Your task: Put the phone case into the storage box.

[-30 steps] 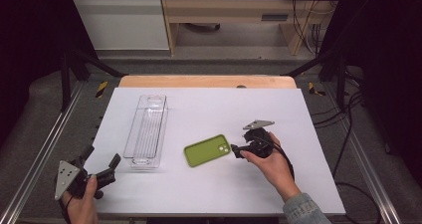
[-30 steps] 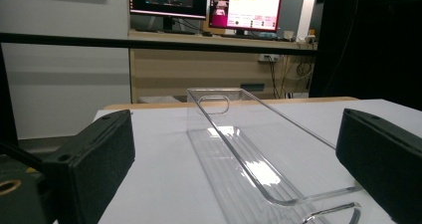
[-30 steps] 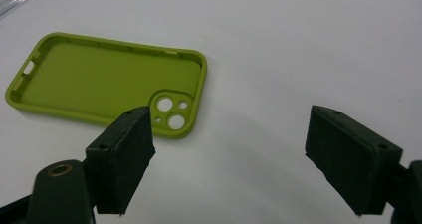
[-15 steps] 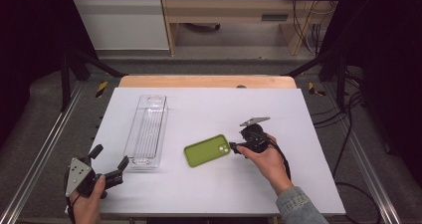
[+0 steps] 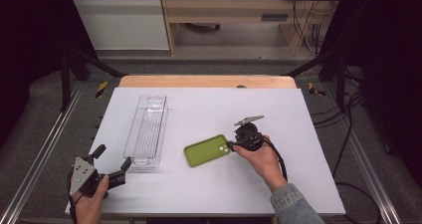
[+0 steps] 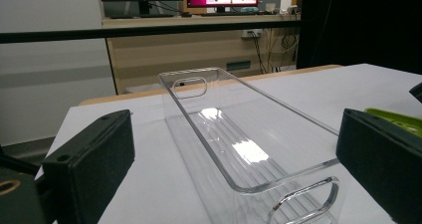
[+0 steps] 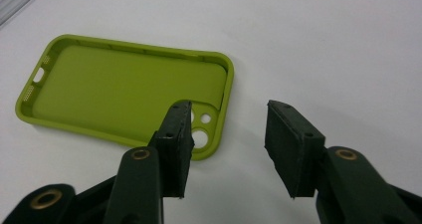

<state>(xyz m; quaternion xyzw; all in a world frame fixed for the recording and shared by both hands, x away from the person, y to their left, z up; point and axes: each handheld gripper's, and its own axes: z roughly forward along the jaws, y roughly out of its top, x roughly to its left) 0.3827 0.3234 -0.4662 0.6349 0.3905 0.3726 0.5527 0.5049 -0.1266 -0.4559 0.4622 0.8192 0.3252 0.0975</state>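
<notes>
Just ahead of the right tool (image 7: 226,144) – still closing, nothing gripped – lies the green phone case (image 7: 124,84).

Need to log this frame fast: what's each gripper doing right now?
Left gripper: open, holding nothing, facing the clear bin.
Right gripper: open, jaws just been closing, one over the green phone case corner, no grip yet.

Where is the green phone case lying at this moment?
In the high view, the green phone case lies open side up on the white table, between the clear bin at left and the right gripper at its camera-hole end.
</notes>
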